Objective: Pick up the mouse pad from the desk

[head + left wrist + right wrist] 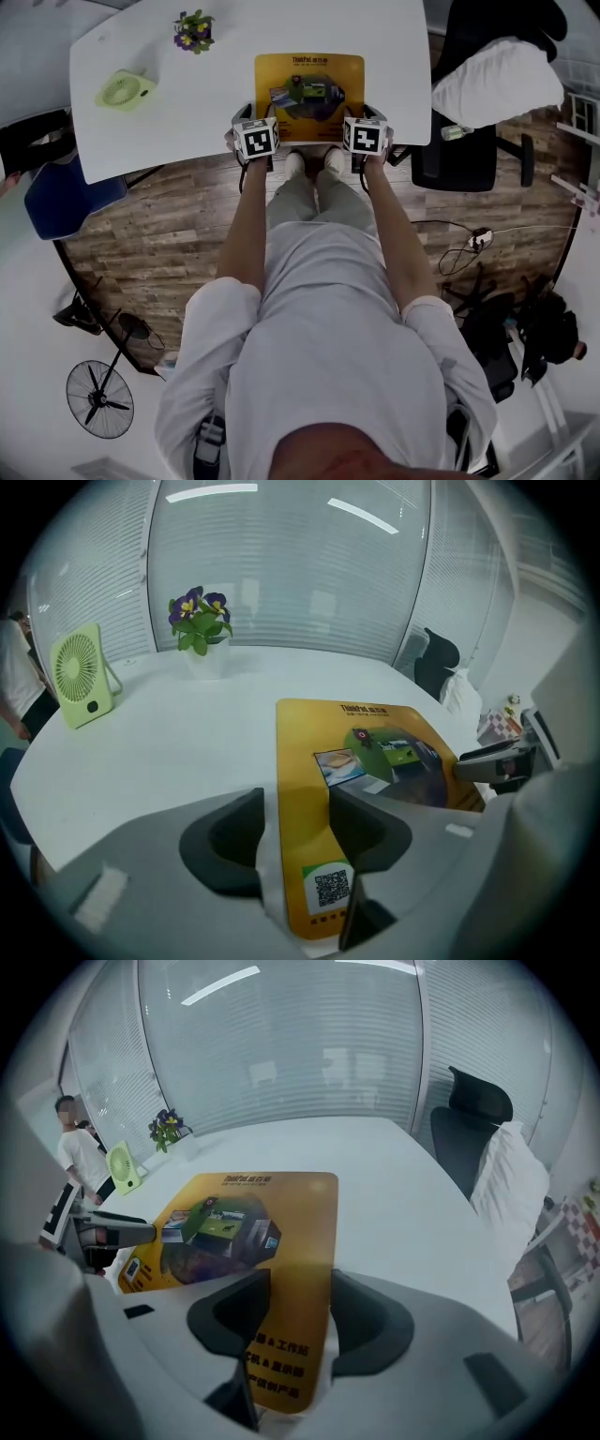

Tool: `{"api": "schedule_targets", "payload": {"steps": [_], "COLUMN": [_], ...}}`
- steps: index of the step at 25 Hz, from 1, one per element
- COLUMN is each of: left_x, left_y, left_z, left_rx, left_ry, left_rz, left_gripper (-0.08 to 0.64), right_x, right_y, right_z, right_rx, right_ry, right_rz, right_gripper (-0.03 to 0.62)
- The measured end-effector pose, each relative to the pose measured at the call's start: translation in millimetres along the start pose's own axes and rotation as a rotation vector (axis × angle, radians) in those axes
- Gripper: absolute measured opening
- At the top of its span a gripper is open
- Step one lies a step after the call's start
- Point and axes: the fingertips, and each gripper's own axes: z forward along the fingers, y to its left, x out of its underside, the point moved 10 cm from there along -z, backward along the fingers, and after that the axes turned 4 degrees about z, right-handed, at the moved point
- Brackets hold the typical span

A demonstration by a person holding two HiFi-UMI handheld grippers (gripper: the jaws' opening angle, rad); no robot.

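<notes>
A yellow mouse pad [309, 94] with a printed picture lies flat on the white desk [169, 122], its near edge by the desk's front edge. My left gripper [251, 122] is at the pad's near-left corner. In the left gripper view the mouse pad [375, 752] runs up between the jaws of the left gripper [295, 841], which stand apart: one over bare desk, one over the pad. My right gripper [367, 120] is at the near-right corner. In the right gripper view the right gripper [300, 1321] straddles the right edge of the mouse pad [244, 1222], jaws apart.
A small green fan [125, 90] and a pot of purple flowers [193, 31] stand at the desk's far left. A black chair with a white cushion [487, 84] is at the right. A floor fan [98, 398] stands behind on the wood floor. A person [75, 1147] stands at the desk's far left.
</notes>
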Motion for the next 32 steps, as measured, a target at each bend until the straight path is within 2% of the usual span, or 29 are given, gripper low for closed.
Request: {"api": "schedule_targets", "payload": {"steps": [4, 7, 10, 11, 13, 21, 32], "left_x": [0.7, -0.5, -1.7, -1.7, -1.5, -4.6, -7.9], "left_y": [-6.5, -5.4, -5.5, -5.9, -6.0, -4.4, -5.1], "left_z": [-1.5, -1.3, -1.8, -1.8, -1.2, -10.9, -40.2], "left_rx": [-0.005, -0.001, 0.029, 0.035, 0.047, 0.075, 0.127], "left_ry": [0.017, 0.016, 0.032, 0.035, 0.031, -0.001, -0.091], "left_rz": [-0.002, -0.018, -0.058, -0.066, -0.072, -0.111, -0.097], "left_gripper": [0.146, 0.124, 0.061, 0.043, 0.036, 0.032, 0.034], "right_x": [0.6, -1.1, -2.5, -2.6, -2.2, -4.2, -10.7], "right_y": [1.2, 2.7, 5.1, 7.0, 9.6, 6.0, 4.2], "right_z": [-1.3, -1.5, -0.6, -0.6, -1.3, -14.1, -48.9], "right_rx": [0.0, -0.013, -0.043, -0.054, -0.064, -0.131, -0.211], "right_ry": [0.01, 0.014, 0.023, 0.026, 0.021, -0.021, -0.105], "right_rz": [0.006, 0.005, 0.001, 0.0, -0.005, 0.031, 0.047], "right_gripper": [0.187, 0.148, 0.108, 0.07, 0.052, 0.048, 0.046]}}
